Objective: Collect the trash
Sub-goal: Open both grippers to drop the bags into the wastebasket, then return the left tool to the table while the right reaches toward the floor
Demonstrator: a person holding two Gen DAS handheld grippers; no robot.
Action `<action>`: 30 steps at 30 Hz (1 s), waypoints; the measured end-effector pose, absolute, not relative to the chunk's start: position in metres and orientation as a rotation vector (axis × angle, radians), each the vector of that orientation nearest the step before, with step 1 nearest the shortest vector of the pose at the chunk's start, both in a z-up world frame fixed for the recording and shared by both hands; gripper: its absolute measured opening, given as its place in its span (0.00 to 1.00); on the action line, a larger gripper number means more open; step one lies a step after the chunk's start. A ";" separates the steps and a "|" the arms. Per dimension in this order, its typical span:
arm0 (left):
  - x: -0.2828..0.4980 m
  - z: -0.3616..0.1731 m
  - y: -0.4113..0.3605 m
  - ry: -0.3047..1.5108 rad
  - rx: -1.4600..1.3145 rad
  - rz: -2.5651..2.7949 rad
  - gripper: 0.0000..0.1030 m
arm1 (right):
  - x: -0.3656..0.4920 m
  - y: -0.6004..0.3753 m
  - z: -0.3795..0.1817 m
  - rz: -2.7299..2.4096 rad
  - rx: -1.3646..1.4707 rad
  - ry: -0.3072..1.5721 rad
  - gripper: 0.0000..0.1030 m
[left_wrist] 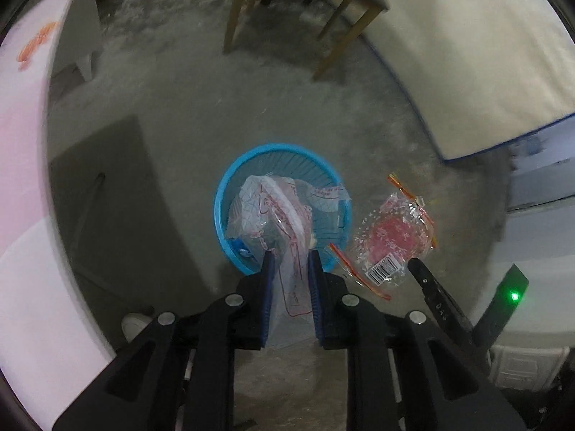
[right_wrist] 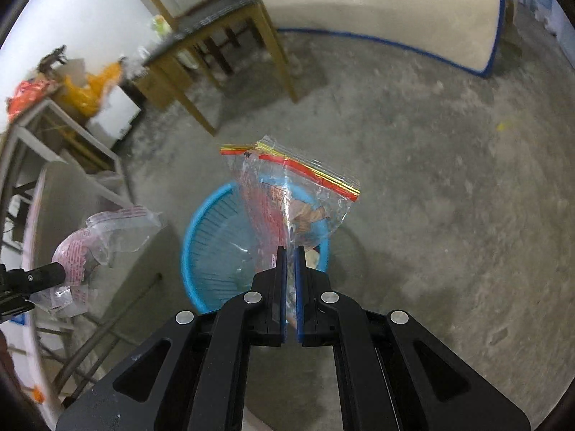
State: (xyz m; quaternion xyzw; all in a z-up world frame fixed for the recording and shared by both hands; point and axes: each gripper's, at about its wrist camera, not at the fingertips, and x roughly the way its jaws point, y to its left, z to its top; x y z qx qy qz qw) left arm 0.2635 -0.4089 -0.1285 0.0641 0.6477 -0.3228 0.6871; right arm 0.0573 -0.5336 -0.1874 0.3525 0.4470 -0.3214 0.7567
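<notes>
Two clear plastic bags are hanging over a blue basket on the concrete floor, one in each gripper. Starting at the left, the left wrist view is looking straight down into the basket, which is sitting just beyond the fingertips of the left gripper; its jaws are standing a little apart and are clamping a white bag with red print, which is drooping into the basket. Only this view is showing the barcode label on the zip bag held to the right, beside the basket rim. The right wrist view is showing instead the chair and cluttered shelf far ahead on the left, and the left gripper's bag from the side. The right gripper is pinching the zip bag, with its red and yellow seal, between nearly closed jaws, above the basket.
</notes>
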 end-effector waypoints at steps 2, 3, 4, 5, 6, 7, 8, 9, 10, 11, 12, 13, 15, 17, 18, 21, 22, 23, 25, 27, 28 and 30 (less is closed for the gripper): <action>0.269 -0.148 -0.428 1.461 0.188 -0.670 0.18 | 0.064 -0.539 -0.200 -0.730 0.749 0.988 0.03; 0.269 -0.152 -0.433 1.459 0.201 -0.654 0.18 | 0.071 -0.540 -0.206 -0.746 0.727 0.990 0.03; 0.271 -0.158 -0.441 1.447 0.219 -0.638 0.19 | 0.079 -0.542 -0.209 -0.763 0.707 0.990 0.03; 0.273 -0.162 -0.451 1.429 0.238 -0.623 0.20 | 0.084 -0.546 -0.213 -0.779 0.688 0.989 0.03; 0.273 -0.168 -0.455 1.414 0.258 -0.611 0.21 | 0.085 -0.547 -0.216 -0.790 0.674 0.991 0.03; 0.273 -0.173 -0.456 1.406 0.271 -0.603 0.22 | 0.093 -0.547 -0.222 -0.810 0.647 1.002 0.06; 0.270 -0.179 -0.455 1.403 0.276 -0.600 0.24 | 0.093 -0.547 -0.225 -0.813 0.633 1.009 0.11; 0.266 -0.188 -0.458 1.413 0.292 -0.600 0.26 | 0.098 -0.545 -0.233 -0.811 0.620 1.025 0.13; 0.266 -0.195 -0.459 1.433 0.300 -0.605 0.31 | 0.101 -0.544 -0.240 -0.795 0.621 1.038 0.23; 0.267 -0.202 -0.460 1.466 0.296 -0.614 0.38 | 0.105 -0.544 -0.249 -0.765 0.631 1.054 0.34; 0.268 -0.202 -0.460 1.482 0.285 -0.619 0.40 | 0.103 -0.543 -0.251 -0.752 0.639 1.056 0.37; 0.268 -0.204 -0.459 1.492 0.265 -0.624 0.44 | 0.102 -0.543 -0.254 -0.746 0.649 1.055 0.42; 0.270 -0.202 -0.454 1.505 0.209 -0.639 0.50 | 0.096 -0.544 -0.255 -0.737 0.683 1.040 0.49; 0.271 -0.199 -0.450 1.514 0.167 -0.658 0.53 | 0.092 -0.546 -0.253 -0.729 0.722 1.015 0.54; 0.272 -0.197 -0.450 1.514 0.153 -0.664 0.53 | 0.086 -0.549 -0.253 -0.720 0.750 1.000 0.55; 0.272 -0.187 -0.448 1.505 0.116 -0.695 0.55 | 0.078 -0.551 -0.249 -0.716 0.791 0.981 0.56; 0.271 -0.181 -0.447 1.502 0.108 -0.704 0.55 | 0.074 -0.552 -0.247 -0.720 0.797 0.972 0.56; 0.271 -0.176 -0.444 1.498 0.099 -0.715 0.55 | 0.070 -0.552 -0.243 -0.728 0.800 0.959 0.56; 0.268 -0.156 -0.436 1.475 0.072 -0.756 0.55 | 0.063 -0.550 -0.233 -0.728 0.804 0.913 0.56; 0.266 -0.128 -0.424 1.418 0.048 -0.812 0.55 | 0.056 -0.544 -0.221 -0.700 0.803 0.862 0.56; 0.265 -0.115 -0.418 1.387 0.046 -0.833 0.55 | 0.054 -0.540 -0.215 -0.674 0.800 0.841 0.57; 0.262 -0.085 -0.399 1.316 0.038 -0.881 0.59 | 0.050 -0.521 -0.201 -0.575 0.785 0.796 0.59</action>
